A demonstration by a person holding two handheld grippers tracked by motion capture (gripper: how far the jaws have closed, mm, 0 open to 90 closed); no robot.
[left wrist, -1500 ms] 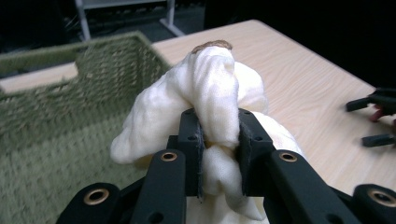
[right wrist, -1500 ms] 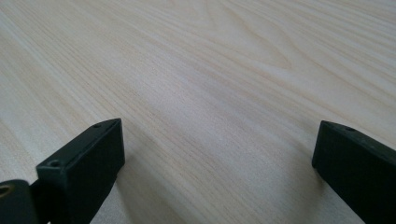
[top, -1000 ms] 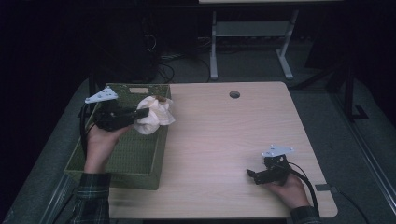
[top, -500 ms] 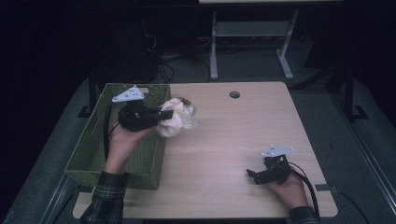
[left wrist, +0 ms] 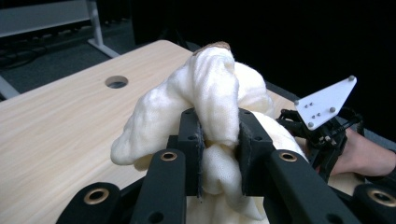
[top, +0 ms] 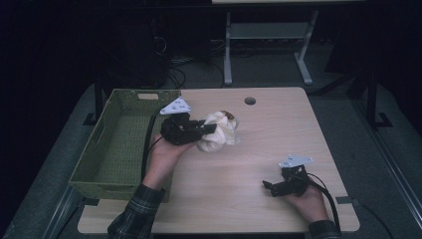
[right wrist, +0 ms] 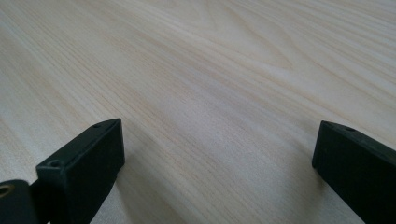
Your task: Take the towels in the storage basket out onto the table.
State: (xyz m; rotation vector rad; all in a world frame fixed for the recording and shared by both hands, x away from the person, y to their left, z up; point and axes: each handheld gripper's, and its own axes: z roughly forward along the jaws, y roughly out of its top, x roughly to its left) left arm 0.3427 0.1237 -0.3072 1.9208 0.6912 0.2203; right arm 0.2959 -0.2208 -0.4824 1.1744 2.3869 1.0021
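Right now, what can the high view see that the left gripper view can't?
The high view takes in the green basket at the table's left edge, the person's checked sleeve and the floor behind the table. The left gripper view gives the close look: the left gripper with its pads squeezing a fold of the cream cloth. Both views have the cloth, the wooden table with its round hole, and the right gripper resting near the table's edge.
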